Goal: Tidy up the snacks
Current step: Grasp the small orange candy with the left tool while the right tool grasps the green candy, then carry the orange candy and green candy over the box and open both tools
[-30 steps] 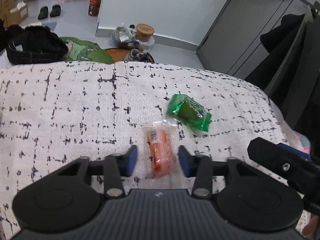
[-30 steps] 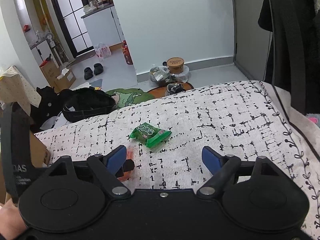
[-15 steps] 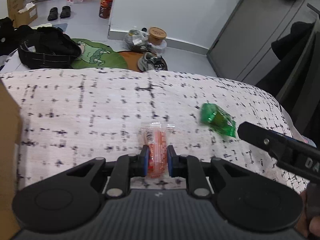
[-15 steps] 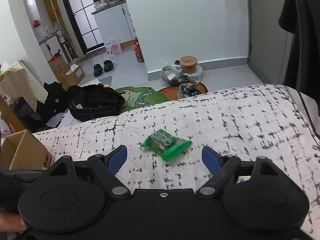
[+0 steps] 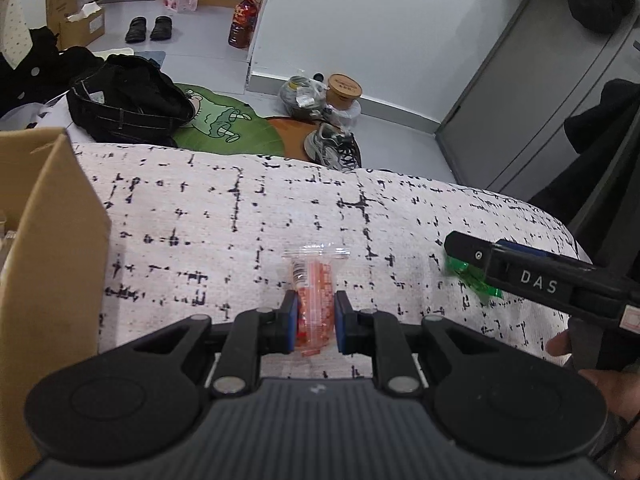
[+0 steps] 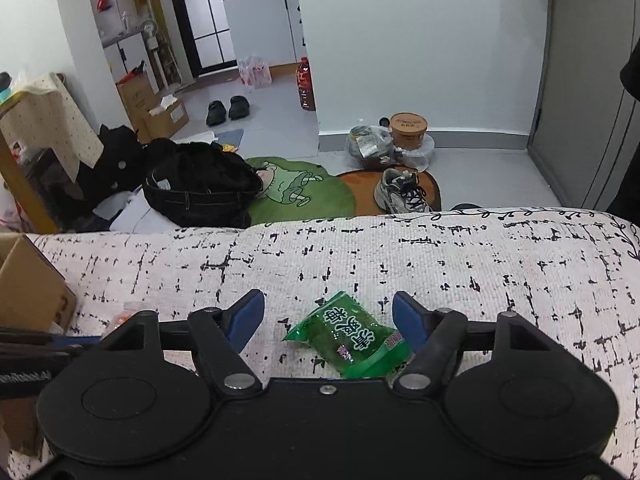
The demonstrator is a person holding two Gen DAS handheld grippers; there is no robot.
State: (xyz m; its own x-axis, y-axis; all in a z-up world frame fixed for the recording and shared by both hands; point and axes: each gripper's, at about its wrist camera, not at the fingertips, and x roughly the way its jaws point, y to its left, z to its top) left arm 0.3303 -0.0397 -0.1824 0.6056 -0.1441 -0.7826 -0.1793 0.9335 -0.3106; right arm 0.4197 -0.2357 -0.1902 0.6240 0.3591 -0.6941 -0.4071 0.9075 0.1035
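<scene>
With my left gripper (image 5: pixel 316 322) clamped on the orange snack packet (image 5: pixel 314 300) above the patterned cloth (image 5: pixel 240 216), I centre my closing right gripper (image 6: pixel 328 320) over the green snack packet (image 6: pixel 352 338) between its jaws, unpinched, near the cardboard box (image 5: pixel 48 240).

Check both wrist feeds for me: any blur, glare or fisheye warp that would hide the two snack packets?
Left wrist view: sharp, even indoor light; orange snack packet clear between the left gripper pads; green packet partly hidden by the right gripper. Right wrist view: green packet's print is legible, no glare; bed edge and walls bow from fisheye; the jaws are closing around it.
</scene>
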